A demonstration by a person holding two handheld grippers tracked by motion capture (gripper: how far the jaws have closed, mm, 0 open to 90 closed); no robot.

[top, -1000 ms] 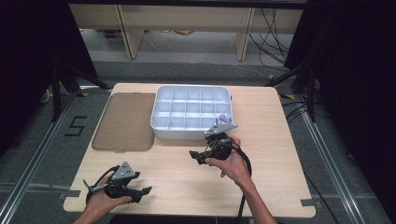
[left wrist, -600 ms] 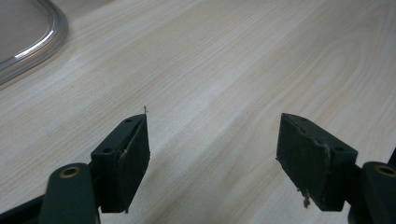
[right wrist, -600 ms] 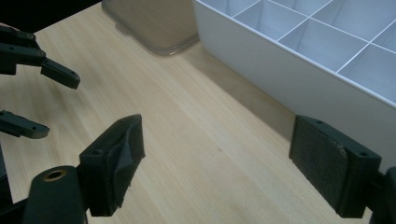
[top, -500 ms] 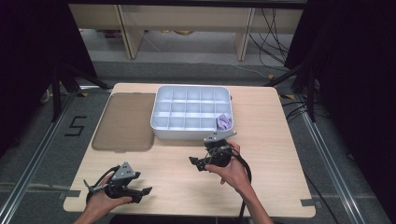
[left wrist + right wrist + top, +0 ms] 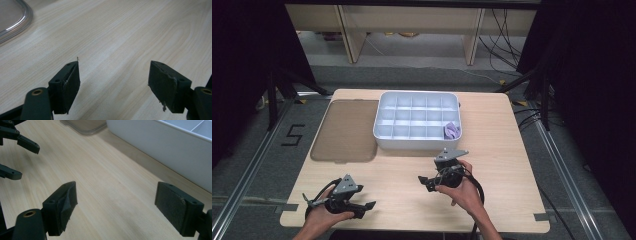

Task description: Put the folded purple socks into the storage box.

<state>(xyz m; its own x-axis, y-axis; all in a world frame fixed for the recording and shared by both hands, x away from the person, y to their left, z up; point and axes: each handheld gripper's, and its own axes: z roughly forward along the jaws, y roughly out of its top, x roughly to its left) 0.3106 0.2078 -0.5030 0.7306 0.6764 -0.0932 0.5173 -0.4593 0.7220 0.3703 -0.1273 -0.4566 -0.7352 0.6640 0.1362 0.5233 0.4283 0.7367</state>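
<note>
Pale wooden surface (image 5: 412, 165) carries a white plastic compartment tray (image 5: 418, 121); one near-right compartment holds a crumpled purple item (image 5: 452, 130). A clear brownish lid (image 5: 346, 131) lies beside it. Both the left gripper (image 5: 368, 205) and right gripper (image 5: 424, 181) have fingers wide, holding nothing.

Both the left gripper (image 5: 362, 206) and the right gripper (image 5: 426, 181) are black, each with a grey three-cornered plate on top, a trailing black cable, flat dark pads and brass-coloured screws.

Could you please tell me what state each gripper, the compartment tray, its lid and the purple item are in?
Left gripper: open, empty.
Right gripper: open, empty.
White compartment tray: uncovered, one cell filled.
Clear lid: off, flat beside tray.
Purple item: in the tray's near right corner cell.
</note>
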